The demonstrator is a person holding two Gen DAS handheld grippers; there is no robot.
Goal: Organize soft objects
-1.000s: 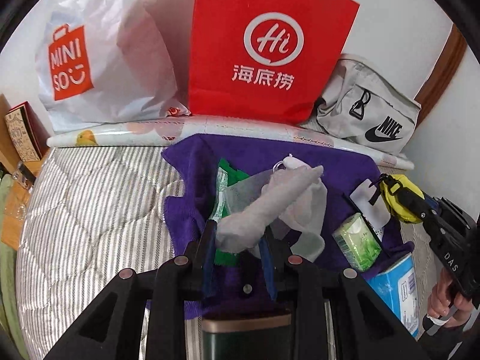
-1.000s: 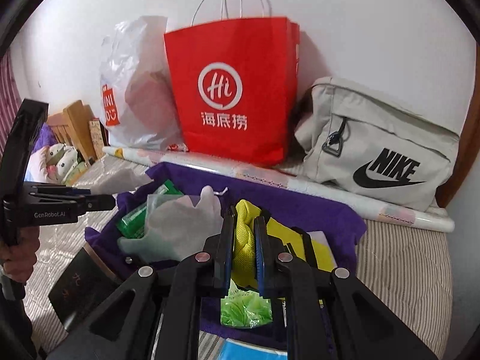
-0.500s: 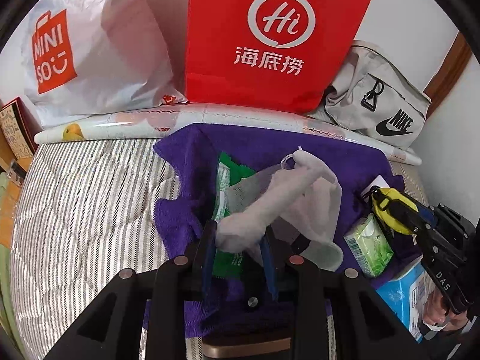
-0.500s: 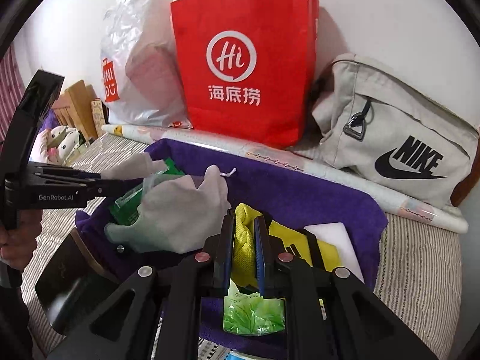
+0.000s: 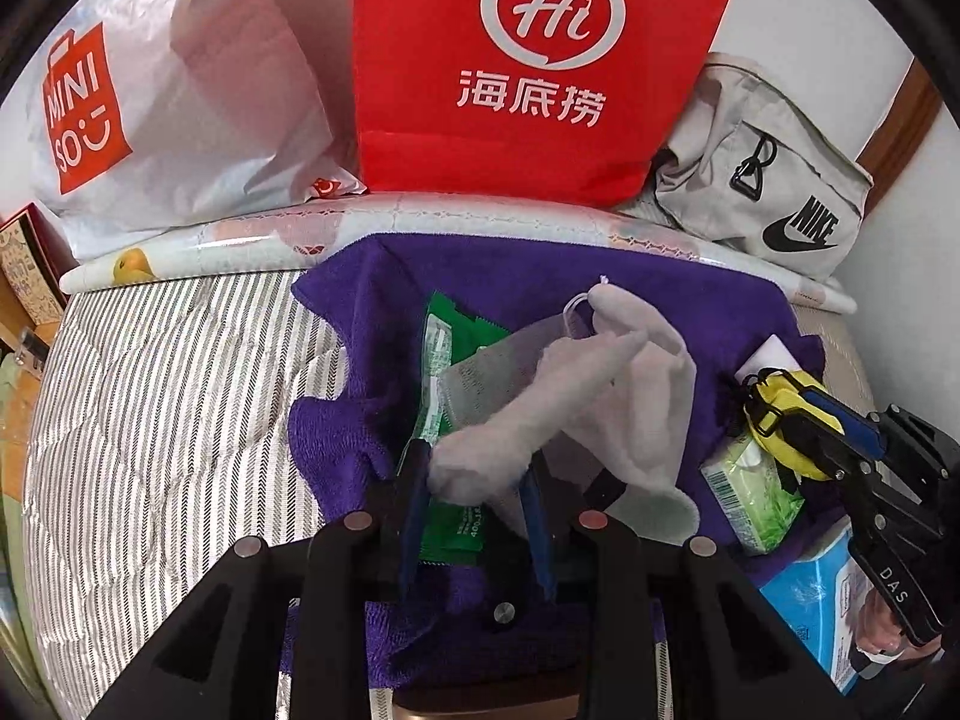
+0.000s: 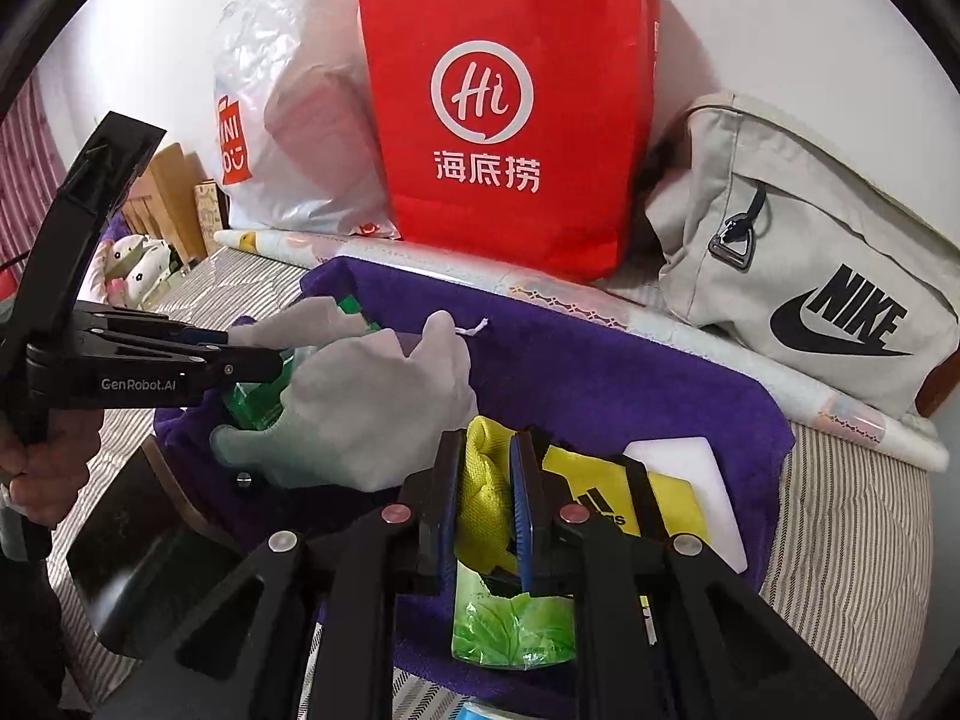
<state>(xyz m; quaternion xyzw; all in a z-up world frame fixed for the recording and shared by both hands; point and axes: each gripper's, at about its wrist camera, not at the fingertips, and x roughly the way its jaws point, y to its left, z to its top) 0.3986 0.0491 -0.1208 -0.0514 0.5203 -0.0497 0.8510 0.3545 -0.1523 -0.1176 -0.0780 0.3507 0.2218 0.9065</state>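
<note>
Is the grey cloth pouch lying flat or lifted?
Partly lifted. The left gripper pinches one bunched end of the grey cloth pouch; the rest drapes over the green packet and purple towel.

Purple towel: plush terry cloth, matt. Grey drawstring pouch: soft matt fabric. Yellow pouch: woven mesh cloth. Green tissue pack: glossy plastic film. Red paper bag: smooth paper. White shopping bag: crinkled, shiny plastic. Beige Nike bag: matt canvas. Bed: quilted striped cloth.
</note>
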